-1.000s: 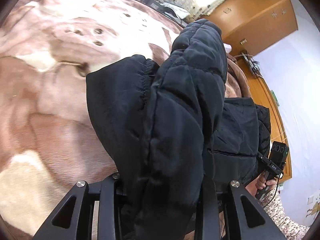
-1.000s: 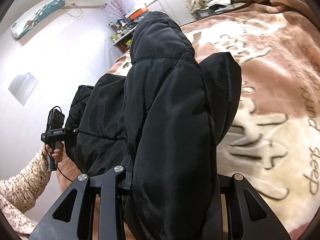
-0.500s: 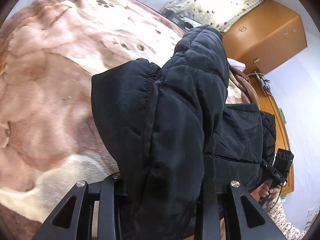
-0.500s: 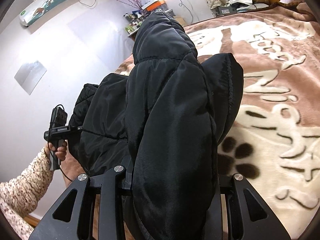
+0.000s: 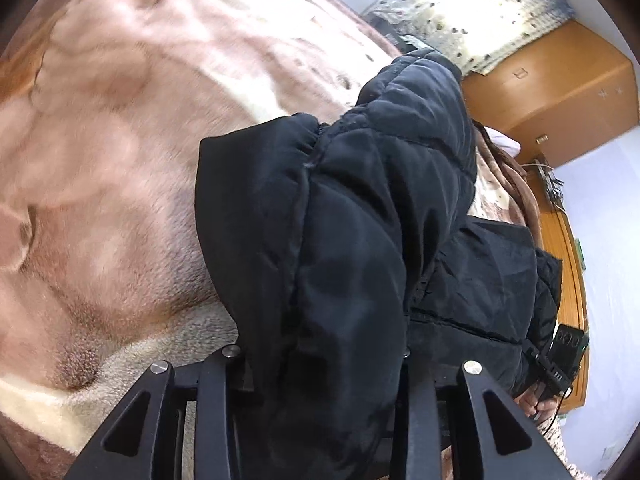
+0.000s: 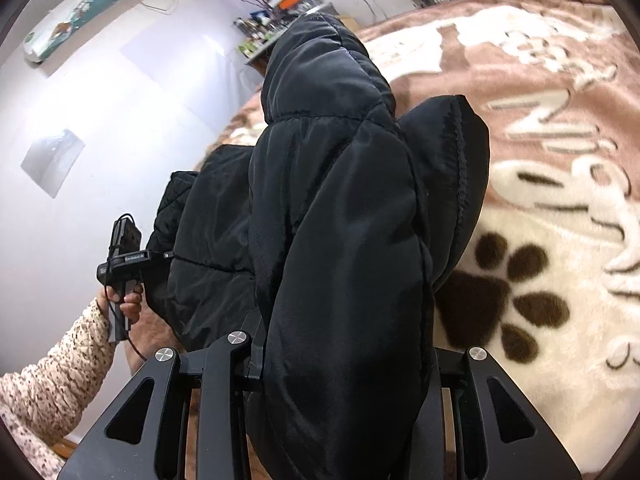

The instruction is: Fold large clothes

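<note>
Item: black quilted puffer jacket [image 5: 360,240], large, glossy shell; carried bunched above a plush brown-and-cream bed blanket with paw prints [image 6: 560,280], not yet laid down. Left hand-held gripper [image 5: 320,420]: thick fold of padding between the jaws, jaws easing apart, pads seemingly pressing the cloth; grip set at one edge, apparently so the garment hung spread between both holds. Right hand-held gripper [image 6: 344,420]: clamped on the matching bunch at the opposite edge, steady. Both pitched downward toward the bed, judged as lowering for a fold. Left tool's handle seen in a hand [image 6: 128,300] with speckled knit sleeve [image 6: 52,380]. Containers: orange-brown wooden cabinet [image 5: 560,92] beyond the bed, doors closed, contents not visible.
</note>
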`<state>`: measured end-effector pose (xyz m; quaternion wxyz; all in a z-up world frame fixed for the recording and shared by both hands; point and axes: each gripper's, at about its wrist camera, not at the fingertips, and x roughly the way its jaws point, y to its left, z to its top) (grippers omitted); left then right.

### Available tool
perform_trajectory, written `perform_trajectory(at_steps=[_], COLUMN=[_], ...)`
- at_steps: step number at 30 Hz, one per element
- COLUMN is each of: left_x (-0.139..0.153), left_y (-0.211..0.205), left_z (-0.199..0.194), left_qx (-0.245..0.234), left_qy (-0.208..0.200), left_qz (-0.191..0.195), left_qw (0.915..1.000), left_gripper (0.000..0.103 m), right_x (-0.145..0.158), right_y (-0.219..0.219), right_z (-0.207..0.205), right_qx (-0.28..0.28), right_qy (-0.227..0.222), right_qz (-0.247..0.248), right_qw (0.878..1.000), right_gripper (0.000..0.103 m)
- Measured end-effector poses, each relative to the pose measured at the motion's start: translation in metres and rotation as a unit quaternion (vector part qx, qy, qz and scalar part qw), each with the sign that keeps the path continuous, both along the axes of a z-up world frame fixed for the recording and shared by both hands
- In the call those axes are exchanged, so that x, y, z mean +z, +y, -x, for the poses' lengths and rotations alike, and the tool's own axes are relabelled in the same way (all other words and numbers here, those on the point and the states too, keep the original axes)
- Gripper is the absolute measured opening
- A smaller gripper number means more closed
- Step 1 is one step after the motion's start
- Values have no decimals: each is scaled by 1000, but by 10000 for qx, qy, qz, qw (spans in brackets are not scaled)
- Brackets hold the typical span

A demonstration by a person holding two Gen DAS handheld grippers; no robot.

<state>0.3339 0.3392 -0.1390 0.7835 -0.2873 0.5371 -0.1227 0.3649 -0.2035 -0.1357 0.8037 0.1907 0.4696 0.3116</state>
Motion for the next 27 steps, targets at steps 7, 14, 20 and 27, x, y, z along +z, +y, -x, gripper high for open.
perform_trajectory(at_steps=[7,14,20,27], left_x=[-10,-18,-18,-15], left_y=[4,-1,-7,-8], left_z=[-7,-12,-16,-16], left_qx=[-45,-9,15,143], left_qy=[85,167,192,273], left_qz=[-25,-91,-73,-57], left_qw=[10000,9998,9998,9995], left_gripper=[43,54,60,64], right_x=[-26,-22,-23,-19], right_y=[-6,-3,0,2], right_z=[5,13,13,13], right_qx=[-219,-229,-327,-409], right_qy=[220,251,385,524], right_qz=[62,179,213,446], right_qw=[9995,9993,9985,9968], right_gripper=[38,42,52,61])
